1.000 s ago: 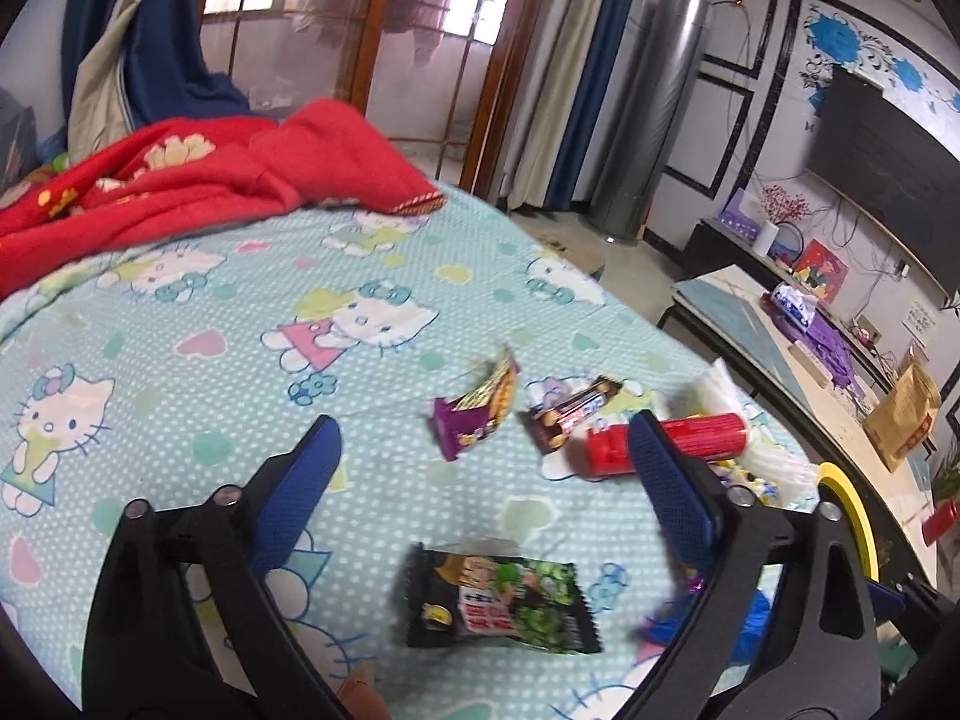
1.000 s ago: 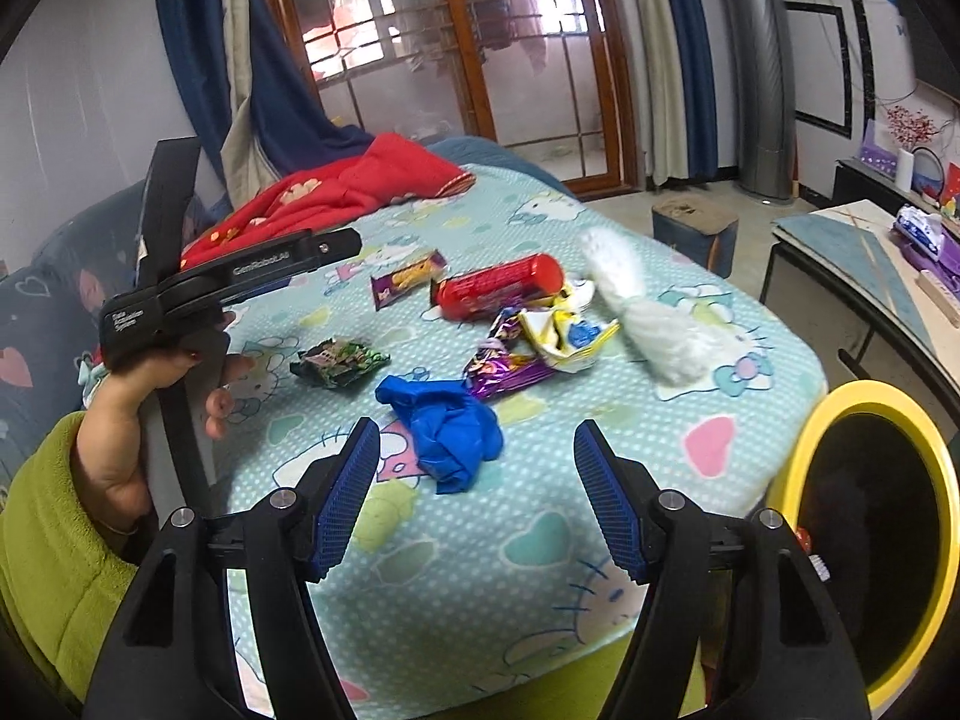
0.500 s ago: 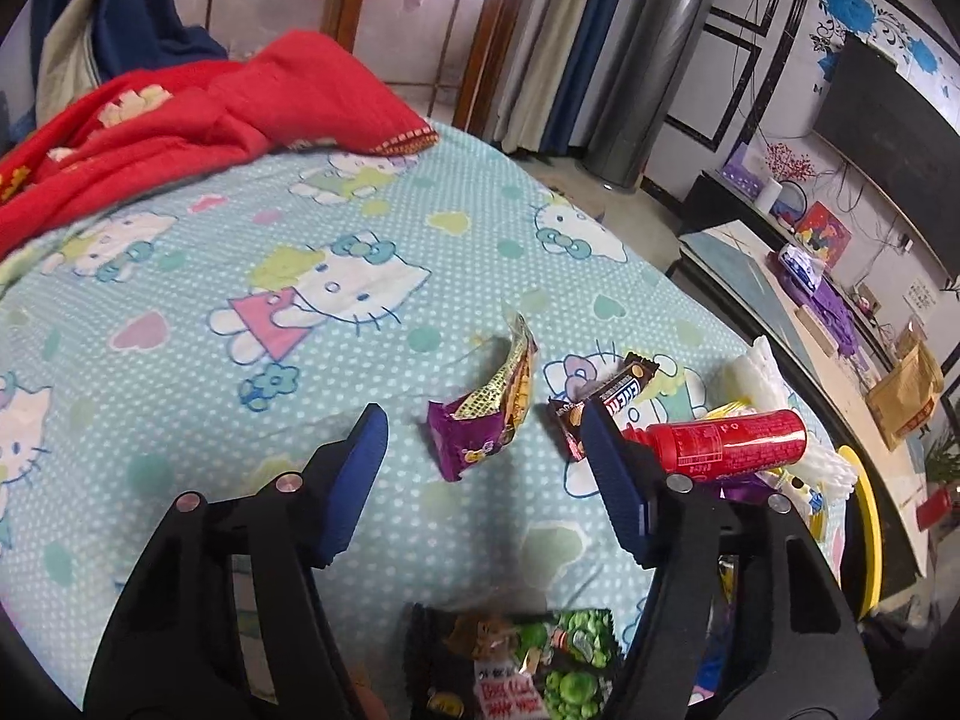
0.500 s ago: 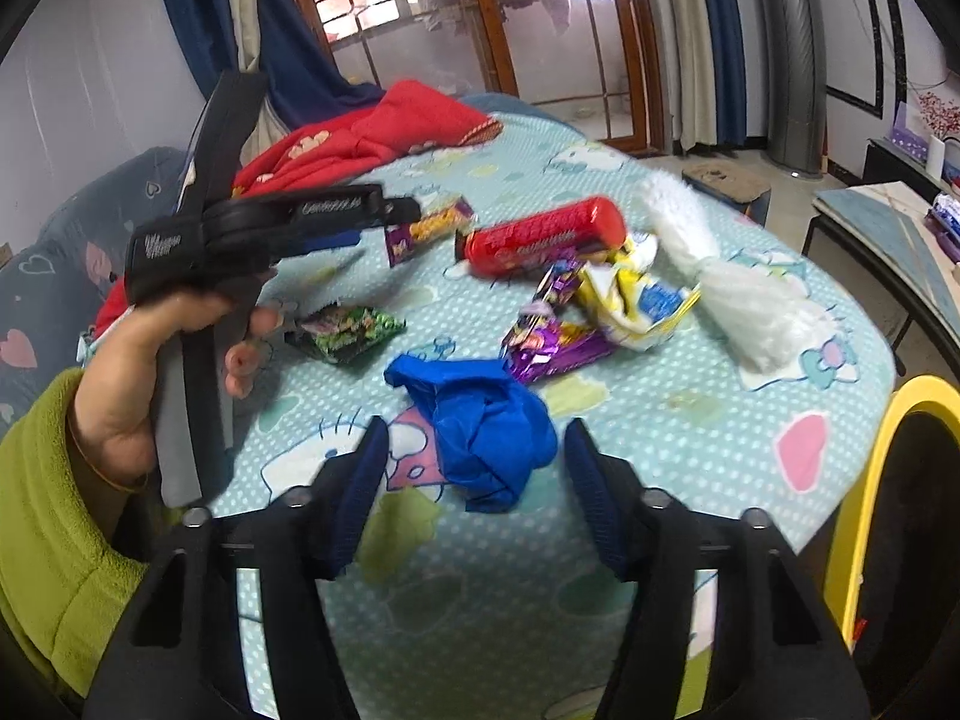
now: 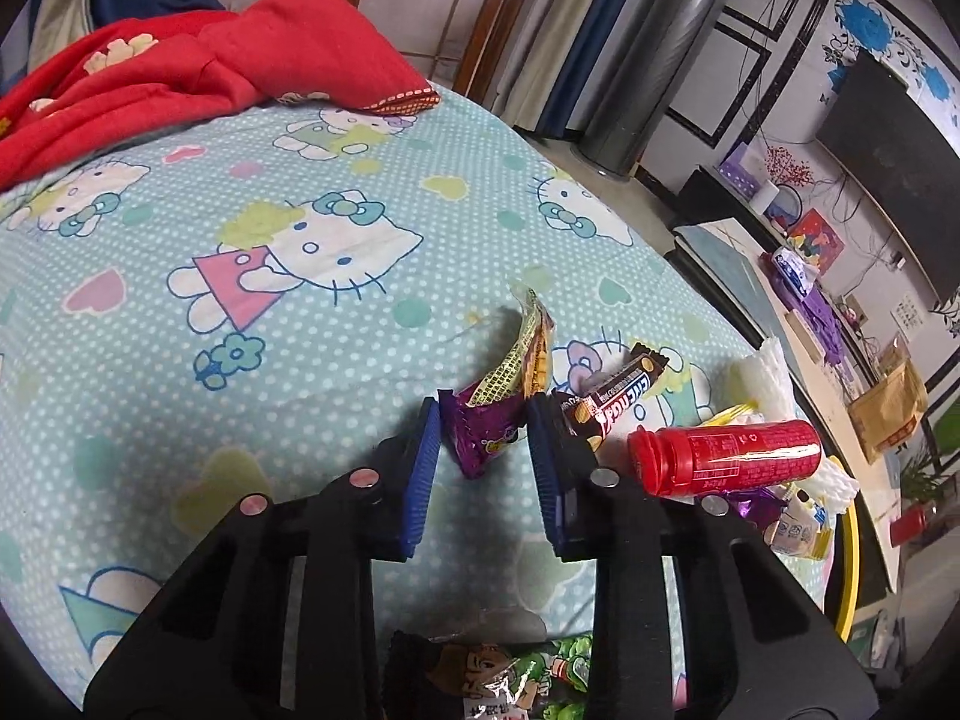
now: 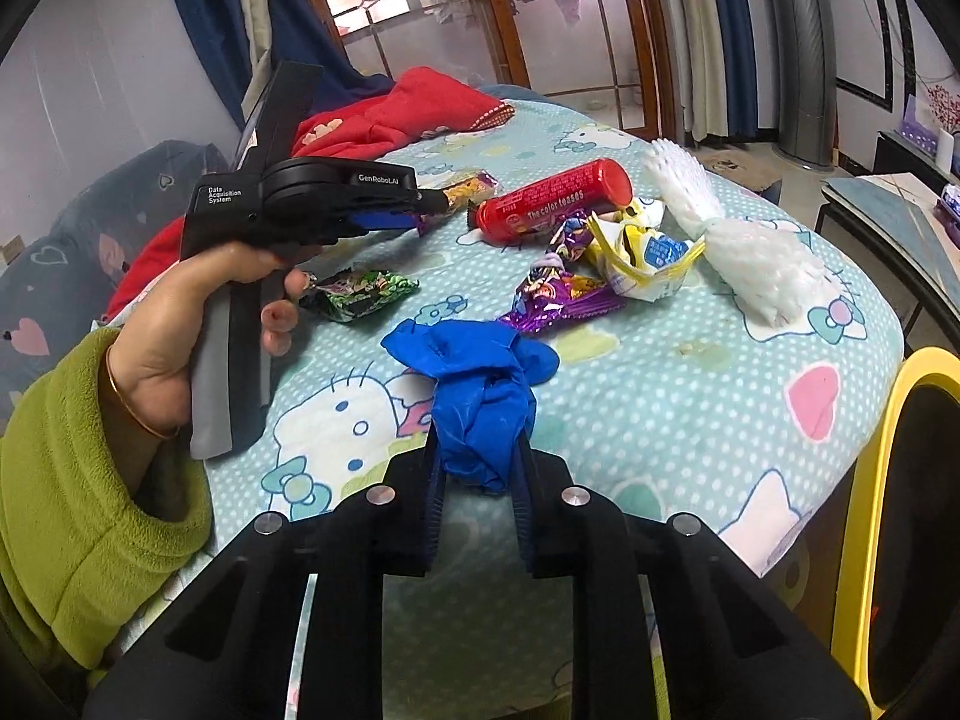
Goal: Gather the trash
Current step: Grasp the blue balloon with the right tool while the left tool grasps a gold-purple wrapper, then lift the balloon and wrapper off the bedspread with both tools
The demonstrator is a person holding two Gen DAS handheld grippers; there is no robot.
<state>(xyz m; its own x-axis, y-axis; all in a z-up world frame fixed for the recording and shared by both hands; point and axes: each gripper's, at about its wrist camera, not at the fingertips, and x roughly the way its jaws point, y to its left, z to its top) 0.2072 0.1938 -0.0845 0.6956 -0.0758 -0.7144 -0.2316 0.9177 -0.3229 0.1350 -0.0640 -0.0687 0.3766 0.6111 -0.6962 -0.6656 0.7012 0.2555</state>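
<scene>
Your right gripper [image 6: 477,480] pinches the crumpled blue glove [image 6: 474,384] on the bedsheet [image 6: 690,396], beside the yellow-rimmed bin [image 6: 864,480], whose contents you cannot see. Your left gripper [image 5: 483,456] has its jaws narrowed around the purple wrapper [image 5: 498,414], touching it on both sides, with the red bottle [image 5: 726,456] just beside. Your left hand [image 6: 198,324] holds its tool level

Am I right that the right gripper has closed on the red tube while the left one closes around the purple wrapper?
Not quite: the right gripper pinches the blue glove, as the right wrist view shows. The red tube lies untouched. The left gripper does bracket the purple wrapper.
</scene>
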